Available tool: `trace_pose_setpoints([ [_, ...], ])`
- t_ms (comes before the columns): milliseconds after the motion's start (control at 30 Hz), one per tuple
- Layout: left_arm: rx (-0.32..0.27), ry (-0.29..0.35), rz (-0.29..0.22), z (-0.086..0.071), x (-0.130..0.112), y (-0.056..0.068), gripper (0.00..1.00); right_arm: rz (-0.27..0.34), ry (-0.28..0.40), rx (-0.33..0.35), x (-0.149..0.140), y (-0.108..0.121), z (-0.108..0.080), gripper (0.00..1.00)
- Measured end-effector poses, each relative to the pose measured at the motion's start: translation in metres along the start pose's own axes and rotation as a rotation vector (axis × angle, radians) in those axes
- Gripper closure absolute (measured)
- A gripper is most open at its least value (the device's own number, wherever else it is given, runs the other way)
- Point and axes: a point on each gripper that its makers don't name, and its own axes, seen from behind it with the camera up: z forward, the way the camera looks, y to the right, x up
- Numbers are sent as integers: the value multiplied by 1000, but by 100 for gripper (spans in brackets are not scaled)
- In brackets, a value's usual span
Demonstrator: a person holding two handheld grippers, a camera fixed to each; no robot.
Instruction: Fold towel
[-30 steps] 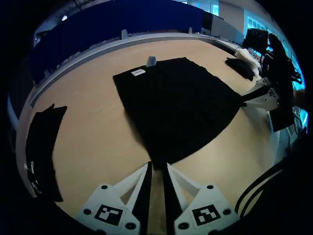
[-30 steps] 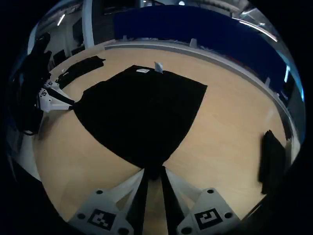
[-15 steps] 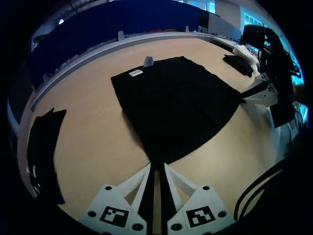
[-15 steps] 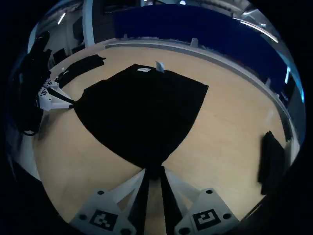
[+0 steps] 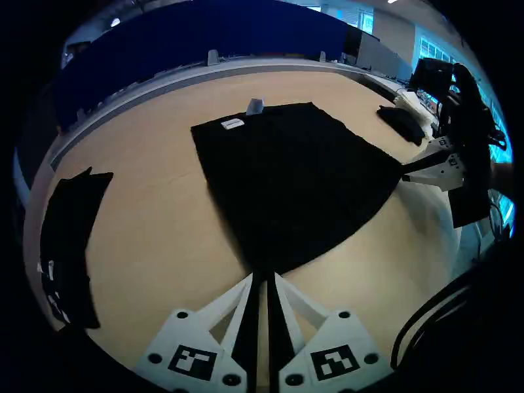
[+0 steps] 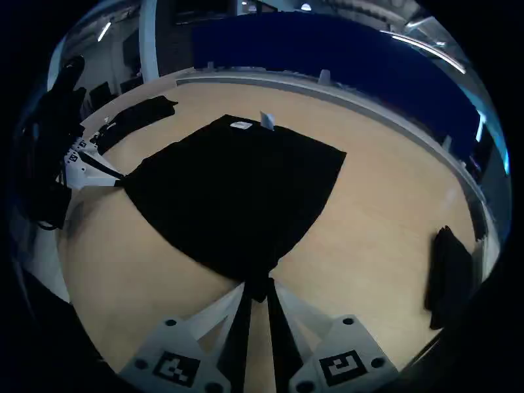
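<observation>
- The left gripper (image 5: 262, 278), fingers pressed together, pinches one near corner of the black towel (image 5: 295, 177) at the near edge of the wooden table (image 5: 157, 216).
- The right gripper (image 6: 257, 288), fingers likewise drawn tight, pinches the towel's other near corner. In the left gripper view it shows off to the right, clamped on that corner by the table's right edge.
- Between the two held corners, the towel's near hem bows across the wood. The rest of the cloth lies spread over the middle of the table.
- A dark folded cloth (image 5: 65, 242) lies along the table's left edge, well apart from the towel.
- A white tag (image 5: 232, 123) sits on the towel's far left corner.
- A small pale object (image 5: 255, 105) stands at the towel's far hem, just beside the tag. Whether it touches the cloth cannot be told.
- A dark heap (image 5: 401, 121) rests near the table's far right corner, with a pale stack (image 5: 412, 101) just beside it.
- A blue partition (image 5: 196, 39) runs along the table's far edge.
</observation>
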Motion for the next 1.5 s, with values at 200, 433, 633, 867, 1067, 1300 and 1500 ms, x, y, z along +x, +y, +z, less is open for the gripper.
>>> trace_pose_setpoints([
  [200,0,21,-22,-13,7,1,92,-18,8,2,12,0,-12,84],
  [433,2,29,-67,-34,8,3,92,-33,16,18,24,-2,-29,84],
  [633,1,32,-104,-58,7,11,92,-38,13,31,29,-6,-44,84],
  [867,3,35,-119,-82,7,21,92,-50,-6,41,27,-14,-66,84],
  [1067,-5,38,-130,-100,8,30,92,-62,-19,52,27,-22,-87,84],
  [1300,-9,41,-149,-107,7,32,92,-74,-30,59,27,-23,-95,84],
  [1500,-6,56,-160,-105,18,29,92,-68,-25,57,37,-17,-91,84],
])
